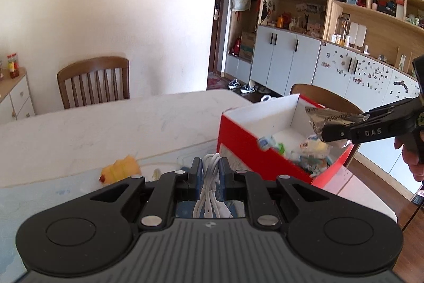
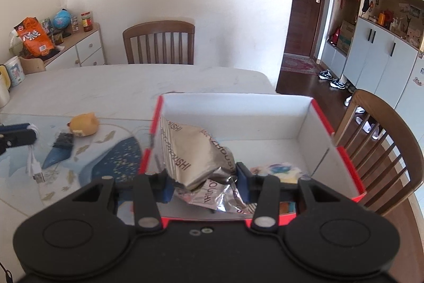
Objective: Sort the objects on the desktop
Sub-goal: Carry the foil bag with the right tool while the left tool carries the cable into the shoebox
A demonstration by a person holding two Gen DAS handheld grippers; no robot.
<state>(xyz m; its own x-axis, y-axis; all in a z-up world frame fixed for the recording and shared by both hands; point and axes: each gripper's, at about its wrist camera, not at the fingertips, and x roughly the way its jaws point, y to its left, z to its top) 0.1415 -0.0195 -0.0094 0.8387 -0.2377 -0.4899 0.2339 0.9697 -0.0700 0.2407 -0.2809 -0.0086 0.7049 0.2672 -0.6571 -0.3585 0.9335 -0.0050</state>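
My left gripper (image 1: 211, 171) is shut on a coiled white USB cable (image 1: 210, 177) and holds it above the table; it also shows at the left edge of the right wrist view (image 2: 18, 135), the cable's plug end (image 2: 37, 171) hanging down. My right gripper (image 2: 205, 183) is shut on a crumpled silver foil snack bag (image 2: 190, 158) over the red box (image 2: 344, 150) with white inside. In the left wrist view the right gripper (image 1: 334, 129) holds the bag (image 1: 320, 118) above the box (image 1: 238, 134). Small packets (image 1: 310, 150) lie in the box.
A yellow plush toy (image 2: 83, 123) and a dark blue clip-like object (image 2: 59, 150) lie on the patterned mat (image 2: 116, 158) left of the box. Wooden chairs (image 2: 159, 41) stand behind and right of the table. A sideboard (image 2: 76, 47) with clutter is at the far left.
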